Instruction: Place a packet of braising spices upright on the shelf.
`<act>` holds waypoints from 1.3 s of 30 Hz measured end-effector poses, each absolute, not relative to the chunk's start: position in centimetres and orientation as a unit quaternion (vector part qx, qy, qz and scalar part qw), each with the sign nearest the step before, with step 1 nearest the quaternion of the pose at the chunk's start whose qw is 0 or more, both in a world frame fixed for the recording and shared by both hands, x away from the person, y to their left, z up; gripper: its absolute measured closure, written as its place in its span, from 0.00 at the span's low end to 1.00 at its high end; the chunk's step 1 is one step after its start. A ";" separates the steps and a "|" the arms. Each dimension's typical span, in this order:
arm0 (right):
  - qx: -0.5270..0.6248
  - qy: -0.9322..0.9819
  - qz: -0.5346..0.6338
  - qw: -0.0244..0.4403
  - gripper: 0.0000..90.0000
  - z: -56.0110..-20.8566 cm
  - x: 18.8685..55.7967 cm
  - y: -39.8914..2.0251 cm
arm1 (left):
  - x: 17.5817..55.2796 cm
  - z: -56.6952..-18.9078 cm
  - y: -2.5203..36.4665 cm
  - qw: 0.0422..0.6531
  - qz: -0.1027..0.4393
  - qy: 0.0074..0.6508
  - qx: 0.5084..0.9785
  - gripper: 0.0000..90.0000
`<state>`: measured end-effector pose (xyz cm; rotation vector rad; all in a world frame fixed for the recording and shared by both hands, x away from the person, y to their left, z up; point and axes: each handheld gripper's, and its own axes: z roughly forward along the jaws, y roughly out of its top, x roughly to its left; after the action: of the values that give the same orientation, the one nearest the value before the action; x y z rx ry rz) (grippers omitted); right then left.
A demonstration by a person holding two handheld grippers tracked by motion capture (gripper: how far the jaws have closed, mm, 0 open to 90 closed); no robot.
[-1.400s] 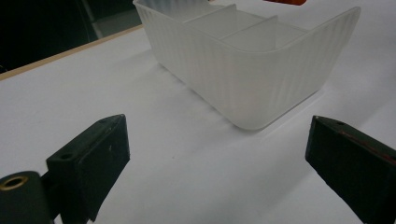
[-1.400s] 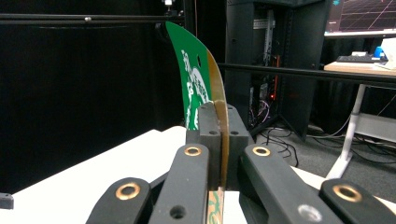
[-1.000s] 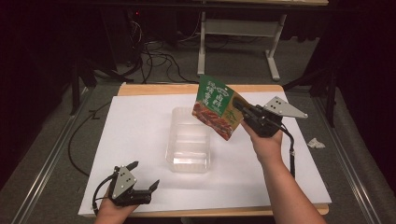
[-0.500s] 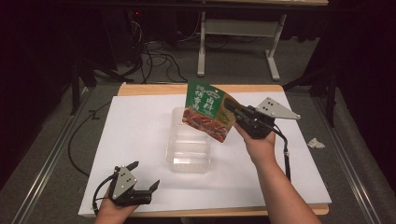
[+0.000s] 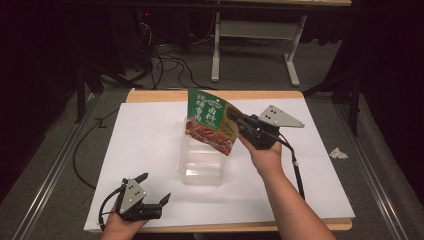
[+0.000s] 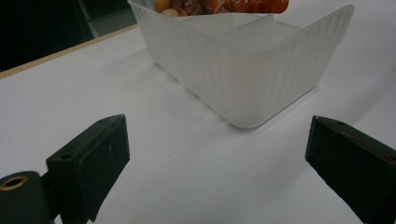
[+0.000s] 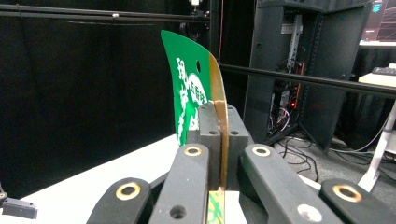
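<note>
Two jaws of the right gripper pinch the right edge of a green snack pouch, held tilted in the air over the far end of a clear plastic bin at mid-counter. Thin and flexible, the pouch looks light and likely slippery; its flat sealed edge offers the surest hold. The left gripper, jaws wide and empty, rests at the counter's near left. The left gripper view reveals the bin's inner divider; the right gripper view shows the pouch edge-on.
</note>
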<state>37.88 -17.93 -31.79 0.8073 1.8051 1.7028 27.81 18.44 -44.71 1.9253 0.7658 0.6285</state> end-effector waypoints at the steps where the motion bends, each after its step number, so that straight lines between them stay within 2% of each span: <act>1: 0.298 0.668 0.630 0.261 1.00 -31.9 37.9 -17.8 | 27.8 -44.7 18.4 0.469 0.257 0.312 0.785 0.07; 19: 0.281 0.686 0.621 0.256 1.00 -32.7 38.1 -16.4 | 27.8 -44.7 18.4 0.467 0.256 0.310 0.788 0.08; 29: 0.299 0.693 0.614 0.229 1.00 -33.4 39.2 -16.6 | 27.8 -44.8 18.2 0.465 0.254 0.309 0.790 0.08; 39: 0.321 0.690 0.610 0.221 1.00 -35.0 40.1 -16.6 | 27.9 -44.9 18.3 0.464 0.253 0.310 0.791 0.08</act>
<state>40.08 -16.64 -34.96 0.8876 1.9069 1.6875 27.88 18.29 -44.87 1.9427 0.7606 0.6225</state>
